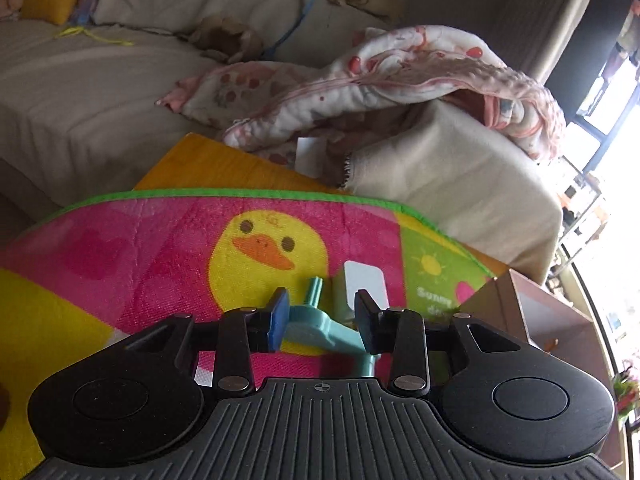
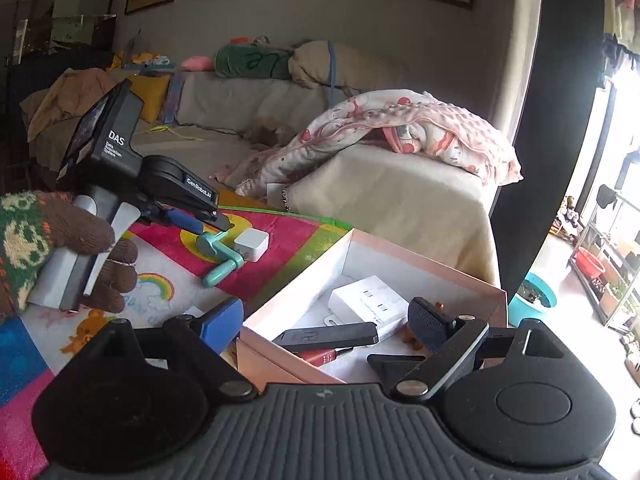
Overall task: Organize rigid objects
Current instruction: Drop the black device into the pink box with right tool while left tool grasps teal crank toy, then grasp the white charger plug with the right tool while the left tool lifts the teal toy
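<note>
Teal crank (image 1: 316, 326) between tilted left tongs (image 1: 322, 312).

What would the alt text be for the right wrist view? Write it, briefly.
The left gripper, held in a knit-gloved hand, reaches a teal hand-crank toy beside a small white cube on a colourful play mat. In front, the right gripper stands wide open over a pink-rimmed box of small items.

One teal crank (image 2: 218, 258), one white cube (image 2: 252, 244), one box (image 2: 420, 258), two grippers (image 1: 322, 312) (image 2: 320, 322).
</note>
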`<control>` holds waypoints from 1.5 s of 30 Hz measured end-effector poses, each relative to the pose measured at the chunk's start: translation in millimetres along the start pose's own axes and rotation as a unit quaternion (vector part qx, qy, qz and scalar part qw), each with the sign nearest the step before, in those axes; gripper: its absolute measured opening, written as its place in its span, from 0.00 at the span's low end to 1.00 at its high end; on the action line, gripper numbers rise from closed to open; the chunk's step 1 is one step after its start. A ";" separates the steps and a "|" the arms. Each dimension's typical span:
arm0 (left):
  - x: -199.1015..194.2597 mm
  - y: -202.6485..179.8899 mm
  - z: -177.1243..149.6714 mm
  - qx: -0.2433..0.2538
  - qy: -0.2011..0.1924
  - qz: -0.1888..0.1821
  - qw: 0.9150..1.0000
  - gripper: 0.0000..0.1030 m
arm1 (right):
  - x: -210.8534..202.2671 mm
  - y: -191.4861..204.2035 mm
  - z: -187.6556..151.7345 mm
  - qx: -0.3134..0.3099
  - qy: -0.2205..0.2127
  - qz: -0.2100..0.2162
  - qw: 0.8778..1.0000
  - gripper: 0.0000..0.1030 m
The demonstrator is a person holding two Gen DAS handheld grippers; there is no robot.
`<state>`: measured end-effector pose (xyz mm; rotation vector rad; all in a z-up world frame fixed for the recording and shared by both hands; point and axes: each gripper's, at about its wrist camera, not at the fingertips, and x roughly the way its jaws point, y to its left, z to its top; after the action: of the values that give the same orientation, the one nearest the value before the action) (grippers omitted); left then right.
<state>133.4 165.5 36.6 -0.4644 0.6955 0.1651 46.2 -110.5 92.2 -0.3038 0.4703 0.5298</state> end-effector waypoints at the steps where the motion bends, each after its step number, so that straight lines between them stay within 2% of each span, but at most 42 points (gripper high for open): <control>1: 1.2 -1.3 -1.5 0.021 0.002 0.011 1.000 0.38 | 1.2 0.1 0.3 0.002 0.001 0.001 1.000 0.87; 3: 1.0 0.0 -5.0 0.061 -0.002 0.037 0.997 0.44 | 4.6 0.5 1.0 0.002 0.003 0.001 1.000 0.87; 5: -10.2 7.4 -7.3 0.053 -0.007 0.034 0.998 0.40 | 8.7 0.1 1.6 0.003 0.007 -0.003 1.000 0.87; 7: -23.8 14.3 -9.4 0.017 0.004 -0.006 1.000 0.40 | 11.6 -2.9 0.7 0.013 0.011 -0.006 1.000 0.87; 9: -26.4 17.8 -10.4 -0.024 0.039 -0.058 0.997 0.40 | 13.6 -8.0 -2.4 0.033 0.015 -0.001 0.999 0.87; 10: -23.6 16.5 -10.1 -0.036 0.052 -0.068 0.996 0.40 | 14.5 -9.7 -4.8 0.041 0.017 0.003 0.999 0.87; 11: -18.8 13.4 -9.0 -0.042 0.057 -0.068 0.995 0.40 | 15.6 -10.6 -7.7 0.047 0.020 0.006 0.999 0.87; 14: -1.6 6.7 -0.6 -0.045 0.040 -0.035 0.998 0.40 | 14.7 -9.1 -16.3 0.049 0.025 0.005 0.998 0.87; 17: 20.6 3.7 9.0 -0.052 0.041 -0.008 0.998 0.40 | 6.9 -8.2 -24.8 0.049 0.025 0.011 0.998 0.87; 20: 32.4 -5.5 13.5 -0.019 0.034 0.010 0.999 0.47 | 1.1 -8.1 -28.8 0.039 0.024 0.011 0.999 0.87; 22: 31.9 -13.1 13.2 0.023 0.027 0.017 0.999 0.47 | 0.5 -9.3 -25.5 0.036 0.021 0.007 0.999 0.87; 27: 10.0 -13.4 -8.3 0.141 0.019 -0.015 0.990 0.31 | 14.6 -15.8 11.8 0.062 0.008 0.022 0.998 0.87; 29: -2.9 -5.6 -18.0 0.168 0.023 -0.025 0.985 0.29 | 31.0 -15.4 34.4 0.080 0.013 0.047 0.996 0.87; 31: -16.0 1.2 -26.4 0.197 0.025 -0.018 0.980 0.29 | 57.6 -12.2 57.2 0.098 0.036 0.068 0.992 0.87; 33: -25.6 4.9 -33.6 0.225 0.034 -0.008 0.974 0.30 | 90.8 -5.3 77.7 0.117 0.071 0.082 0.987 0.81; 34: -29.7 7.4 -35.3 0.229 0.035 -0.009 0.973 0.30 | 108.9 -0.6 86.4 0.125 0.091 0.087 0.984 0.74; 35: -32.4 10.5 -35.5 0.224 0.036 -0.017 0.974 0.30 | 126.9 4.9 93.4 0.131 0.112 0.090 0.981 0.71; 38: -30.1 22.6 -29.6 0.177 0.042 -0.049 0.982 0.32 | 182.8 23.4 105.9 0.141 0.163 0.075 0.974 0.71; 42: -17.0 30.1 -24.7 0.142 0.031 -0.057 0.988 0.34 | 241.3 43.6 103.1 0.133 0.216 0.047 0.966 0.66; 43: -15.1 30.1 -24.5 0.141 0.029 -0.058 0.988 0.34 | 252.5 47.6 100.2 0.127 0.230 0.043 0.964 0.62; 45: -14.1 29.0 -24.7 0.141 0.025 -0.058 0.988 0.34 | 266.2 53.2 94.5 0.118 0.255 0.035 0.959 0.39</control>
<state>99.7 179.8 18.9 -0.2363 0.7262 -0.0554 252.7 79.8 30.8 -0.1925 1.0404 0.4562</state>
